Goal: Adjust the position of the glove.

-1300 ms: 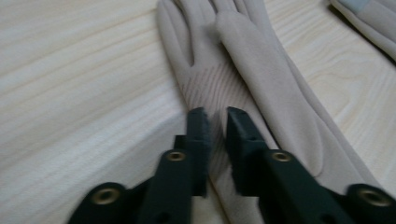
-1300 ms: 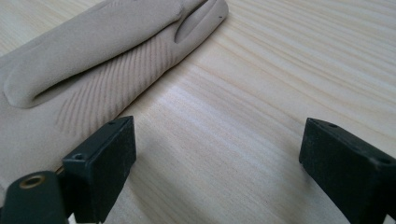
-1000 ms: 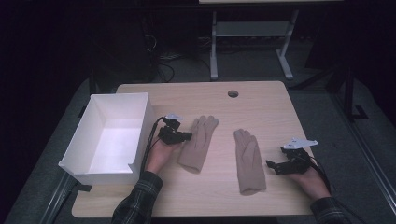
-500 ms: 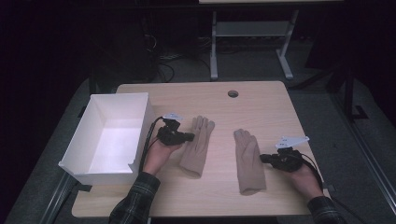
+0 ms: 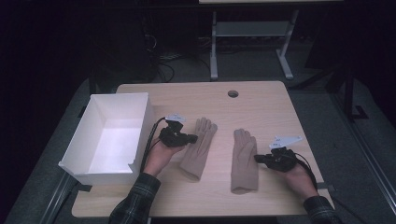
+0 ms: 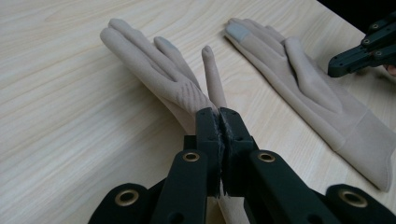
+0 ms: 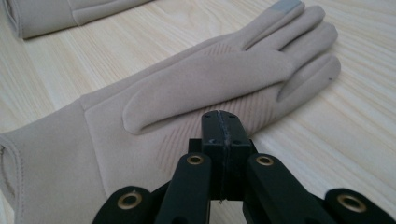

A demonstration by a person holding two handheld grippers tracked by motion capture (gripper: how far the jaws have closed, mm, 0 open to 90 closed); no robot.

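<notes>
Two beige gloves lie side by side on the wooden table [image 5: 261, 107], fingers pointing away from me. My left gripper [image 5: 194, 137] is shut on the left glove [image 5: 198, 148] at its left edge. In the left gripper view the fabric of this glove [image 6: 154, 70] rises into the closed tips of the left gripper [image 6: 219, 114]. My right gripper [image 5: 257, 158] is at the right edge of the right glove [image 5: 243, 161]. In the right gripper view the tips of the right gripper [image 7: 223, 116] are shut over the rim of that glove [image 7: 187, 93], below the thumb.
An open white box [image 5: 77, 149] stands on the table's left side, beside my left hand. A round cable hole [image 5: 232, 93] is near the far edge. A metal stand [image 5: 214, 46] and cables sit on the dark floor behind.
My right gripper has moved left to the right glove's edge and its jaws have closed there. The left gripper has risen slightly, still holding its glove.
</notes>
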